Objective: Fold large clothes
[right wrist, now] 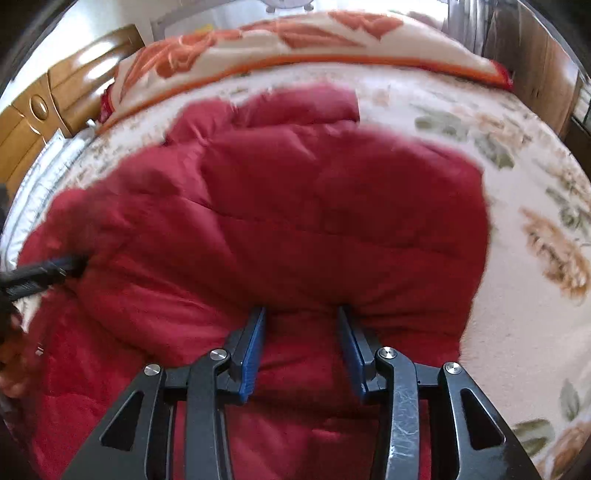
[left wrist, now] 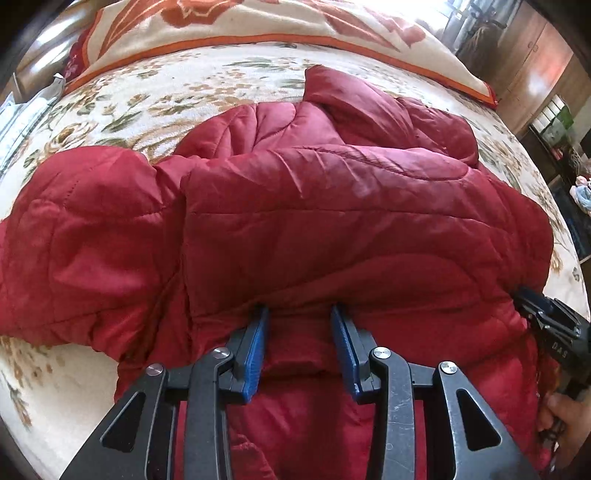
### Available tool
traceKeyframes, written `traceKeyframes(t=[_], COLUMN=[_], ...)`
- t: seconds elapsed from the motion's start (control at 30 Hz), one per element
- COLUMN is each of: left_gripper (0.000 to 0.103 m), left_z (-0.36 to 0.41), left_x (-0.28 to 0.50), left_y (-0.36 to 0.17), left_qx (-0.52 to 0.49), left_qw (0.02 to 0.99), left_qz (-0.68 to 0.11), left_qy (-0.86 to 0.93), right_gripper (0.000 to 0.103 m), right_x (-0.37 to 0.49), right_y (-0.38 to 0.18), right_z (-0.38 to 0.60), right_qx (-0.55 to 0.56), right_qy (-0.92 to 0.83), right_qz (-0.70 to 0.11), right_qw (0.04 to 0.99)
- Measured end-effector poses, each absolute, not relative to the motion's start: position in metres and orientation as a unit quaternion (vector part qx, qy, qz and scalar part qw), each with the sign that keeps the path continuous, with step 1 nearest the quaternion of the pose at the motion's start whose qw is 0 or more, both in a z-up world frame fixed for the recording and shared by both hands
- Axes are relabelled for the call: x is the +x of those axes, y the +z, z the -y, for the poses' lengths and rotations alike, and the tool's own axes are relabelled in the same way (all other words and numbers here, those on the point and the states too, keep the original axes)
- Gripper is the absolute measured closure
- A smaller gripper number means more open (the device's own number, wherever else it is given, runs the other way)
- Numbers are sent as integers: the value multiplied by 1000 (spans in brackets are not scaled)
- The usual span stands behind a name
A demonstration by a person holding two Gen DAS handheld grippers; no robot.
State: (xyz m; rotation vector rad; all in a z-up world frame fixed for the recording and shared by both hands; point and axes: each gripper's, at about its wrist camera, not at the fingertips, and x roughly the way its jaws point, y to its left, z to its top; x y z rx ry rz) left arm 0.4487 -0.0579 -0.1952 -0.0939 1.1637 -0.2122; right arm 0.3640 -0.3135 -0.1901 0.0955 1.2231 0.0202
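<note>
A red quilted jacket lies spread on the bed with its upper layer folded over toward me. My left gripper points down at its near edge. The blue pads are closed on a thick puffy fold, and the tips are buried in the cloth. My right gripper grips the same edge of the jacket further right, with padded fabric bulging between its pads. Each gripper also shows in the other's view: the right gripper at the jacket's right edge, the left gripper at its left edge.
The jacket rests on a cream floral bed cover that stretches to the right. A folded cream-and-orange blanket lies across the far end. A wooden headboard stands at left, and cupboards at right. A hand holds the right gripper.
</note>
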Motion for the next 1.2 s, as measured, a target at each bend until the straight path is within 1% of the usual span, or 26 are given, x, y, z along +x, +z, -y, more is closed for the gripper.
traceKeyframes(t=[0.33, 0.43, 0.47, 0.5, 0.53, 0.57, 0.6, 0.7, 0.8, 0.87, 0.93, 1.0, 1.2], left_gripper=[66, 66, 62, 53, 49, 42, 37, 29, 27, 27, 27, 27, 27], left_z=[43, 32, 28, 23, 13, 4, -6, -48, -90, -111, -130, -146, -178], left_x=[435, 418, 414, 412, 406, 401, 395, 377, 362, 354, 346, 337, 324], left_y=[-189, -168, -164, -161, -156, -154, -151, -146, -148, -150, -152, -156, -164], left_qx=[-60, -76, -85, -96, -110, -113, -124, -170, -209, -219, -226, -235, -262], left_qw=[832, 837, 837, 838, 840, 842, 844, 845, 841, 840, 839, 836, 828], left_qz=[-541, -530, -528, -525, -521, -517, -513, -503, -497, -496, -495, -496, -493], left_qy=[-106, -113, -115, -112, -102, -103, -94, -64, -35, -13, 6, 21, 57], right_gripper=[60, 59, 59, 58, 58, 58, 57, 56, 53, 47, 37, 33, 31], right_x=[367, 364, 364, 363, 363, 364, 364, 363, 362, 362, 359, 356, 344], right_y=[-194, -193, -193, -193, -192, -192, -192, -192, -189, -184, -178, -170, -144], right_z=[319, 312, 311, 311, 311, 311, 311, 311, 309, 308, 309, 309, 301], right_qx=[58, 45, 41, 40, 41, 42, 43, 41, 38, 41, 58, 74, 87], right_qy=[13, 8, 7, 7, 7, 7, 8, 9, 8, 10, 9, 10, 28], right_qz=[-575, -571, -569, -569, -569, -569, -569, -569, -566, -564, -558, -552, -536], right_qw=[816, 820, 821, 821, 821, 821, 821, 822, 823, 825, 828, 831, 839])
